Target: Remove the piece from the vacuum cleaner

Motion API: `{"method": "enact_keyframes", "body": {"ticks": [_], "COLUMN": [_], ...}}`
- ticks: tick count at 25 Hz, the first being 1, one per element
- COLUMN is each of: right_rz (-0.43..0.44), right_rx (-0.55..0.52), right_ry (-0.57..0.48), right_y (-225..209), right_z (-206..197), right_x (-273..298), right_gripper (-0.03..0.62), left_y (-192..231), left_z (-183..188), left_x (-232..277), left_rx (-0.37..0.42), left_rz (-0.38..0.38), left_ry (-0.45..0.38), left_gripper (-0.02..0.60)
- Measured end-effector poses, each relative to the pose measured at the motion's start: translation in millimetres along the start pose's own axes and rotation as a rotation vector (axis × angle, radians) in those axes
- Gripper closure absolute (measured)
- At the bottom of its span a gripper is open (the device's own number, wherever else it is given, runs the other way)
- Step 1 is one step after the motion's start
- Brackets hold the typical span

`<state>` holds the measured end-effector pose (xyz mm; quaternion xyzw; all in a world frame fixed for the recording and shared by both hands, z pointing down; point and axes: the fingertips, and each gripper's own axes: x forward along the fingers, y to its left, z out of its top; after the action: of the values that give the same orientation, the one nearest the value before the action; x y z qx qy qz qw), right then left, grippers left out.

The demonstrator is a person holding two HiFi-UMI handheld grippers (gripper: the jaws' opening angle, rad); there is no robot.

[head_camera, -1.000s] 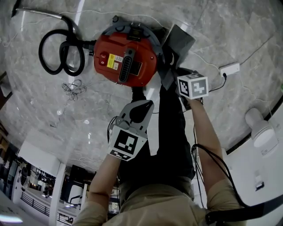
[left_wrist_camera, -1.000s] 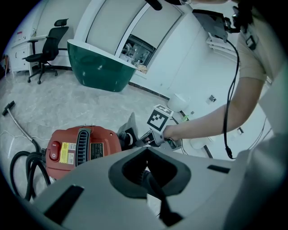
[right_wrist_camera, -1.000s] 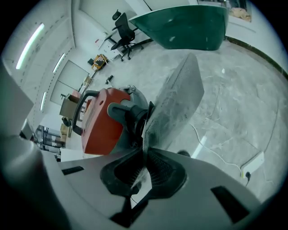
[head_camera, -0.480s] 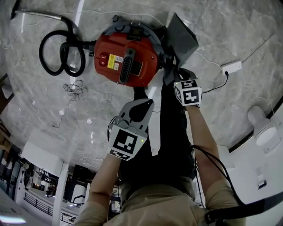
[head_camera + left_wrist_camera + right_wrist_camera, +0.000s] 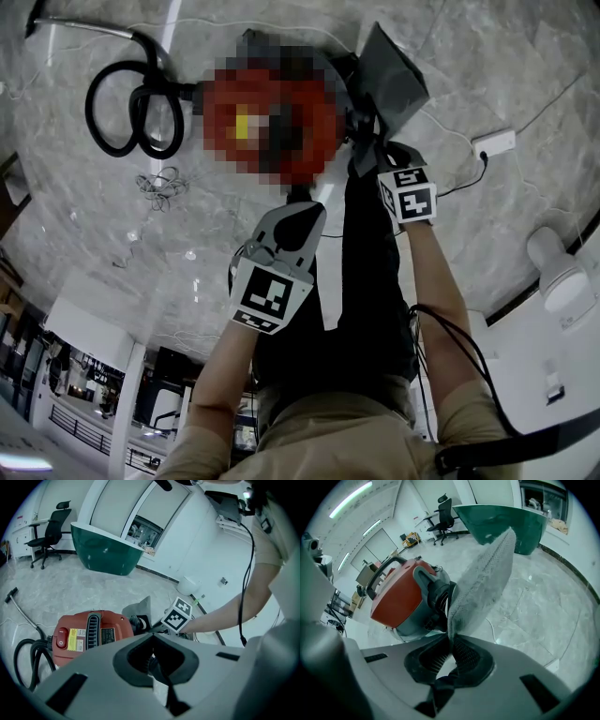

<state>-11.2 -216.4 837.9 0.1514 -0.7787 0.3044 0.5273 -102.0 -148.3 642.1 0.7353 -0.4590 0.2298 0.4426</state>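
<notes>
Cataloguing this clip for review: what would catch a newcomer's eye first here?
The red vacuum cleaner stands on the marble floor, with a black hose looped beside it. The right gripper is shut on a grey fabric piece that fans out from the vacuum's side.

head: overhead, steeply down | gripper views: low, near | shared: vacuum cleaner [image 5: 89, 637]
</notes>
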Motion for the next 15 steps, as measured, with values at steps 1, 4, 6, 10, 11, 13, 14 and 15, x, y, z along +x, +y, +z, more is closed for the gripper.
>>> {"method": "enact_keyframes", "body": {"ticks": [1,4,6,10,11,13,14,15], "right_rz": [0.001,0.029,0.059,0.143,0.140,0.088,0.056,0.025], "right_rx": [0.010,0.100,0.184,0.347,0.323,0.185,0.110,0.047], "right_ry": [-0.004,-0.014,-0.015,0.011,0.030,0.066,0.070,0.066], "right_y": [0,-1,-1,-2,-2,-4,-5,-5], "right_z": [0,-1,-1,1,1,-1,-1,1], "right_x": [0,1,1,-2,-3,-7,-8,-9], "right_gripper": [0.571,0.571,0.571,0.569,0.569,0.569,0.569,0.571], "left_y": [1,4,6,10,10,9,9,9], "left_z": [-1,-4,-5,-3,-3,-4,-5,-5], "left_x": [1,5,8,9,8,7,6,6], "left_rx": [0.003,0.019,0.035,0.040,0.040,0.039,0.038,0.037], "left_rz": [0.005,0.019,0.029,0.044,0.047,0.049,0.049,0.049], "left_ry": [0.002,0.018,0.029,0.023,0.022,0.023,0.024,0.025], "left_gripper": [0.578,0.578,0.578,0.578,0.578,0.578,0.578,0.578]}}
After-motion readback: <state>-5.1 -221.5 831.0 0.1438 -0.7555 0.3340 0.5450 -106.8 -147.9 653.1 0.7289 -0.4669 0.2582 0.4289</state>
